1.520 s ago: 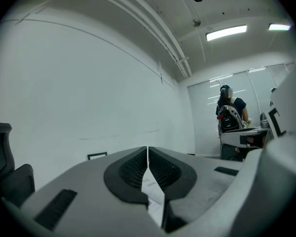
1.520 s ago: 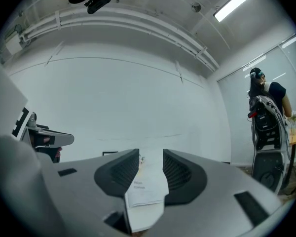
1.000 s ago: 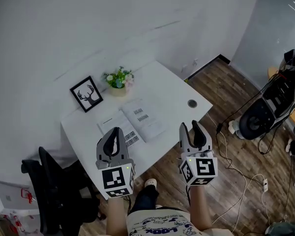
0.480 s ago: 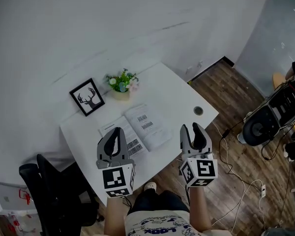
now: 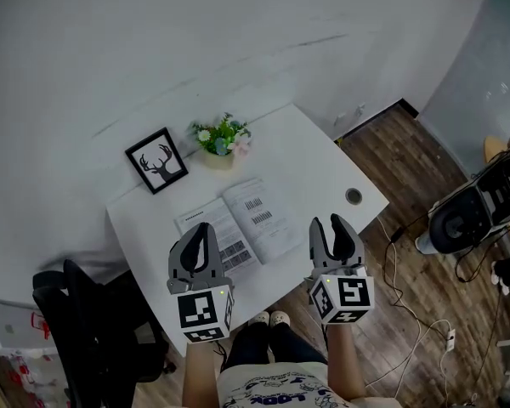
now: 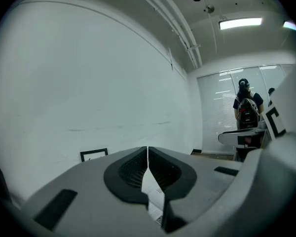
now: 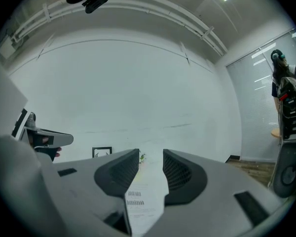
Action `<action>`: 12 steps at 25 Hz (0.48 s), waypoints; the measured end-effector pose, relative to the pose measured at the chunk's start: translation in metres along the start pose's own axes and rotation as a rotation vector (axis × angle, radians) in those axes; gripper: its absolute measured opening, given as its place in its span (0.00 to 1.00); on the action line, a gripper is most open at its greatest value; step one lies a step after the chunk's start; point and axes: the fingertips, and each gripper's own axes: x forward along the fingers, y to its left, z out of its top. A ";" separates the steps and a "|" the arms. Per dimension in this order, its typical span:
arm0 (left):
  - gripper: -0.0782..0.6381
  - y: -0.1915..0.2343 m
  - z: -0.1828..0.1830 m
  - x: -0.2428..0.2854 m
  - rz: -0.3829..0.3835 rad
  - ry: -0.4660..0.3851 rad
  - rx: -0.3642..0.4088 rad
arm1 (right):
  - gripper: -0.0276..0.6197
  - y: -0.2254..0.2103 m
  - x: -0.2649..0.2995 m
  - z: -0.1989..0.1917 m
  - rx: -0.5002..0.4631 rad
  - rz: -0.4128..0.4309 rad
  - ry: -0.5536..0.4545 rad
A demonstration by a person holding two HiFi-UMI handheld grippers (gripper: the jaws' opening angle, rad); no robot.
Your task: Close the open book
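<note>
Open white paper book (image 5: 238, 223) lies flat on the white surface (image 5: 310, 155). Left claw (image 5: 201, 229) closed tip to tip, empty. Right claw (image 5: 327, 222) narrowly apart, empty; neither touches the book.

White book (image 5: 240, 224) pages bear what look like black barcodes; table (image 5: 316, 161) white; picture frame (image 5: 156, 161) black.
</note>
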 end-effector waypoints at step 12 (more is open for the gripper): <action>0.15 0.006 -0.018 0.007 0.057 0.052 -0.027 | 0.27 -0.003 0.020 -0.037 0.085 0.072 0.107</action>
